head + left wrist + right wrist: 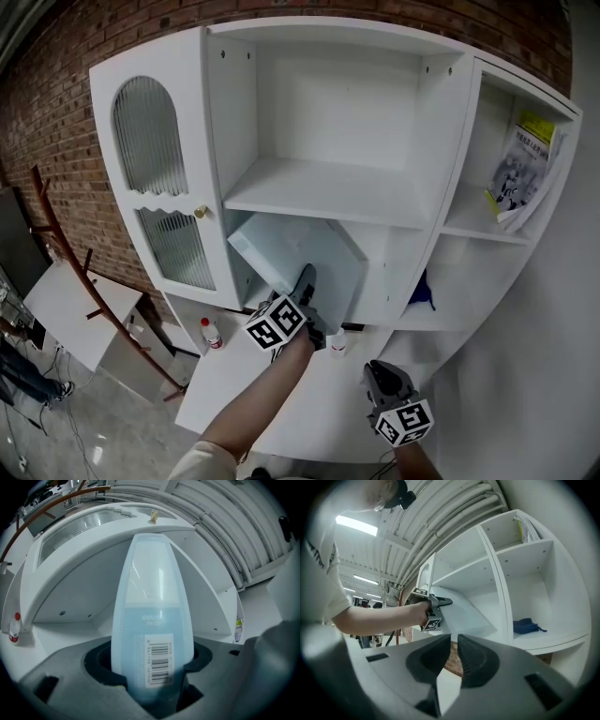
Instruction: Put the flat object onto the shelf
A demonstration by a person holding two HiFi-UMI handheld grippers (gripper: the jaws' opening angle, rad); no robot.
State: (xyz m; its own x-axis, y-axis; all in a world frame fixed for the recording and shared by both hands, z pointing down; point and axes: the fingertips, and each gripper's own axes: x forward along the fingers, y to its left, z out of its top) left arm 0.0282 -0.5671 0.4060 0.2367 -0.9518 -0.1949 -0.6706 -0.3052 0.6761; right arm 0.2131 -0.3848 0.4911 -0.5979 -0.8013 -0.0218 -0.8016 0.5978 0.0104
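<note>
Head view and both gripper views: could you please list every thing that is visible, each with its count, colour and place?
cabinet: one, white, against the brick wall
flat object: one, pale blue, tilted in the lower middle compartment
booklet: one, white and yellow, leaning in the upper right compartment
cloth: one, dark blue, lower right compartment
bottle: one, white with red cap, counter, left side
small container: one, whitish, counter, beside the left gripper
rack: one, red-brown, left of the cabinet
left gripper: one, grey, fingers on the flat object
right gripper: one, grey, fingers shut, empty
</note>
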